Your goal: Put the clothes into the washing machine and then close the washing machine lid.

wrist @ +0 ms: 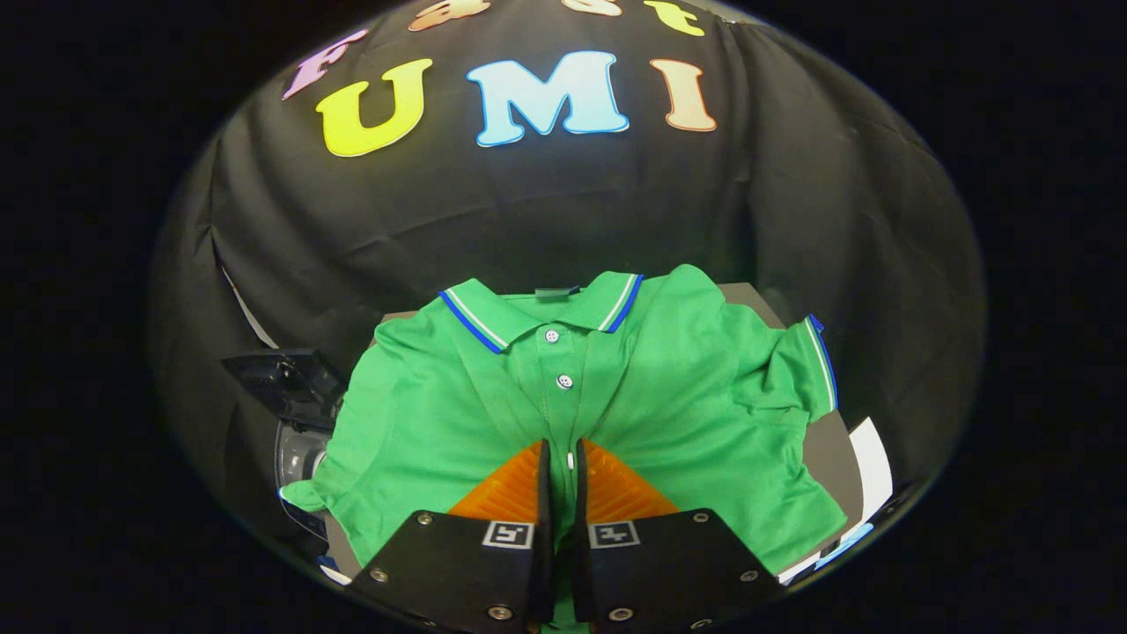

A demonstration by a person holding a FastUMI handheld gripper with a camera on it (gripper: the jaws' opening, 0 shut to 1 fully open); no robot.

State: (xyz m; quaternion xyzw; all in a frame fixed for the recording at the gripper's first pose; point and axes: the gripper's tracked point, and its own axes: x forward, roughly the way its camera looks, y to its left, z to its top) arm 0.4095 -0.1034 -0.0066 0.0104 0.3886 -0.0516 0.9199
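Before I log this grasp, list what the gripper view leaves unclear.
- Fabric between the gripper fingers: they stand nearly closed on the green polo shirt, so the pinch itself is hidden.
- Washing machine: mostly covered by the shirt's sleeve; lid and drum unreadable.
- Surface under the shirt: largely covered.

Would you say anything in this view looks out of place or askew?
Little stands out. The green polo shirt lies rumpled on the table, one sleeve bunched and the other drooping off the edge towards the washing machine. The gripper is pinched shut on the shirt's front.
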